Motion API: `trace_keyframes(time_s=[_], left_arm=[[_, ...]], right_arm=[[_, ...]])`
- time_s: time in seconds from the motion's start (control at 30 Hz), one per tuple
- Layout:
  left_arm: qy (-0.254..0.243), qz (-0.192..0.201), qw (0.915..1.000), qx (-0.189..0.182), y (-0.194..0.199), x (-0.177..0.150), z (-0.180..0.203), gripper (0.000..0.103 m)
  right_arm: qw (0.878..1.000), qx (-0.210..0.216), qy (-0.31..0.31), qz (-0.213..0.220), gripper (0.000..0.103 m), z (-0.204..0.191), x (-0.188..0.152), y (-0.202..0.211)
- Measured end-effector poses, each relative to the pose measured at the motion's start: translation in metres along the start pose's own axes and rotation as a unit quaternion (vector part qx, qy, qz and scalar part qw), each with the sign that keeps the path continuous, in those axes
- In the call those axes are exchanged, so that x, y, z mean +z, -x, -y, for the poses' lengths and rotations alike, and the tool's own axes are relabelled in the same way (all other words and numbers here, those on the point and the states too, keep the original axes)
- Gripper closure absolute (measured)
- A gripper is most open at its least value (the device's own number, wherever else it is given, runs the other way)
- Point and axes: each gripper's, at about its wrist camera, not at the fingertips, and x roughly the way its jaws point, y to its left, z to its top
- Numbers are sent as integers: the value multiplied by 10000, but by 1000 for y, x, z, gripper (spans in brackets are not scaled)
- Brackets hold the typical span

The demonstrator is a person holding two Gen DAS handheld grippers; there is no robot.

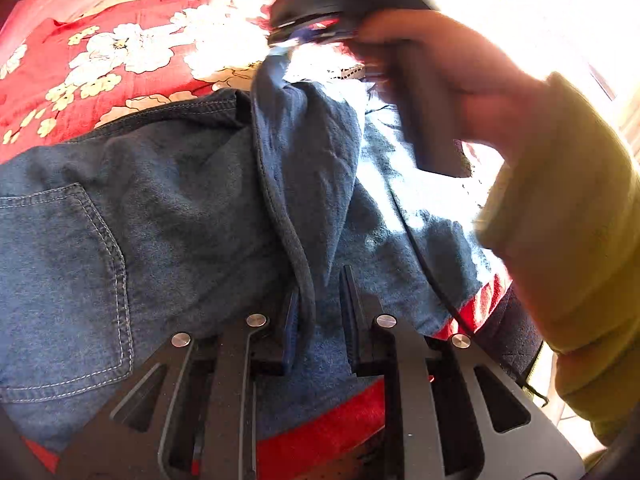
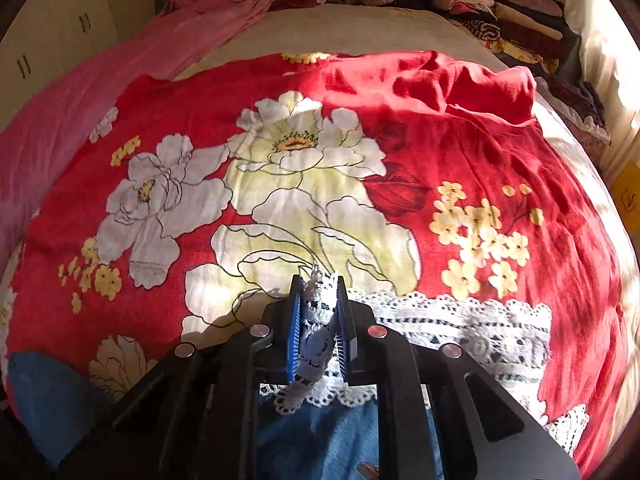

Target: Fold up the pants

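1. Left wrist view: the left gripper has its fingers drawn narrow onto a thick seam ridge of the denim pants, which lie spread over the red floral bedspread, back pocket up. The pinch looks to hold the seam itself. Further off, the person's hand in a yellow-green sleeve carries the right gripper at the sunlit far end of the denim — blurred, so its jaws cannot be read here.

2. Right wrist view: the right gripper is clamped narrow on the white lace hem of the pants, a bunch of lace standing up between the blue pads; denim shows just below.

3. Doing the step well, as I judge it: both corners seem secured, so lift together, keep the cloth taut between the two grips, and carry hem toward waist evenly. The lace is thin and could slip — a deeper bite into denim would be safer.

4. Containers: none is visible. Only a stack of folded clothes sits at the far edge of the bed, beside a pink blanket.
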Motion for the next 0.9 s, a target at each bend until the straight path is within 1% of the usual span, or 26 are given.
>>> trace_keyframes(time_s=[0.07, 0.13, 0.17, 0.23, 0.27, 0.3, 0.33, 0.37, 0.43, 0.47, 0.57, 0.7, 0.8, 0.9], left_arm=[[-12, 48, 9999, 103, 0, 2, -2, 91], [-10, 111, 9997, 197, 4, 2, -3, 86], [-7, 144, 9996, 246, 3, 4, -5, 84], [-64, 225, 9989, 418, 7, 4, -6, 84], [-106, 260, 9983, 503, 8, 3, -6, 85], [-152, 296, 9976, 611, 11, 3, -6, 93], [-208, 339, 9972, 632, 14, 2, -5, 99], [-235, 361, 9973, 602, 17, 3, -9, 102], [-330, 423, 9971, 537, 25, 1, -8, 102], [-402, 451, 9965, 577, 29, -2, -12, 102], [-665, 508, 9938, 726, 35, -7, -6, 102], [-800, 420, 9932, 736, 32, -16, 3, 102], [-921, 328, 9922, 778, 29, -23, 9, 102], [-1038, 235, 9913, 774, 24, -28, 13, 102]], right_arm=[[9993, 187, -262, 199, 91, 21, -7, 30], [9972, 324, -523, 422, 91, 43, -18, 62], [9958, 386, -652, 519, 93, 53, -25, 77], [9921, 548, -913, 662, 93, 75, -41, 107], [9909, 564, -984, 725, 93, 82, -50, 121], [9901, 555, -1017, 795, 93, 90, -61, 135], [9895, 516, -1038, 869, 93, 98, -72, 147], [9889, 510, -1067, 902, 93, 104, -84, 158], [9880, 553, -1136, 887, 93, 114, -111, 176], [9884, 519, -1147, 846, 93, 118, -124, 182], [9894, 422, -1235, 642, 93, 124, -164, 188], [9867, 381, -1511, 470, 93, 135, -202, 184], [9840, 401, -1687, 405, 93, 141, -219, 181], [9852, 241, -1656, 358, 93, 145, -227, 177]])
